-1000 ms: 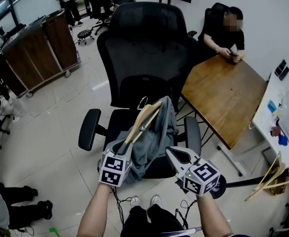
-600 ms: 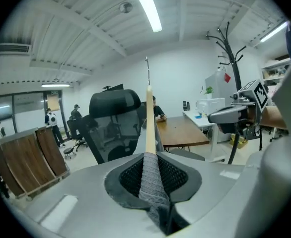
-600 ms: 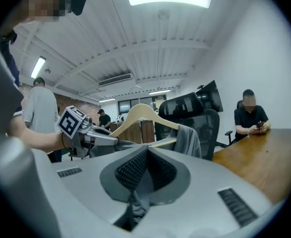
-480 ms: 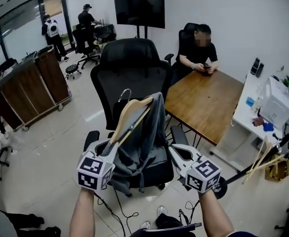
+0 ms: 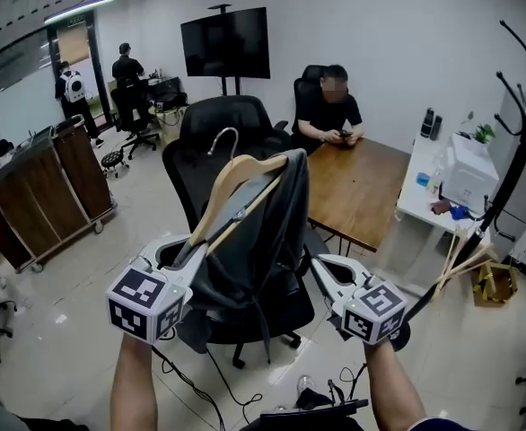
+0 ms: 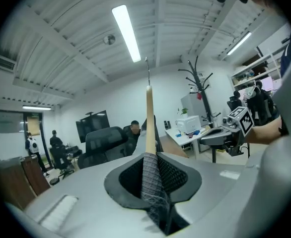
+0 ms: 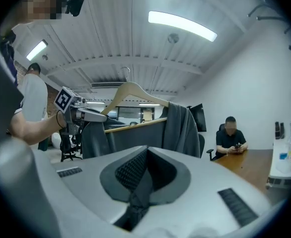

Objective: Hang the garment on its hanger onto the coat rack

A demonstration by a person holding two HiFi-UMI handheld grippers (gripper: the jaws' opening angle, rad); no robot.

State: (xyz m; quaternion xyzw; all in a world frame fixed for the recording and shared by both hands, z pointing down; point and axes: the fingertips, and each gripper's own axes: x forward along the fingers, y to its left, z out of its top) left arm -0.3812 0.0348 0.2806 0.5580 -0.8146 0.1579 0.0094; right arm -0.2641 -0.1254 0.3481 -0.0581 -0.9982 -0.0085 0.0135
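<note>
Left tool [image 5: 194, 248] clamps one end of the wooden hanger [image 5: 232, 176], pinching grey cloth with it. We hold the garment [image 5: 267, 241] draped before the office chair [image 5: 187, 164]. Our right tool [image 5: 320, 268] is closed and empty. We see the coat rack [image 5: 514, 160] well apart, rightward.

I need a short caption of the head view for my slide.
Left gripper holds a wooden hanger with a grey garment; right gripper shut, empty; coat rack at right.

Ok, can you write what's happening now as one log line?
left gripper: shut on hanger | garment: draped on hanger | right gripper: jaws together, empty | rack: off right, hanger not on it
</note>
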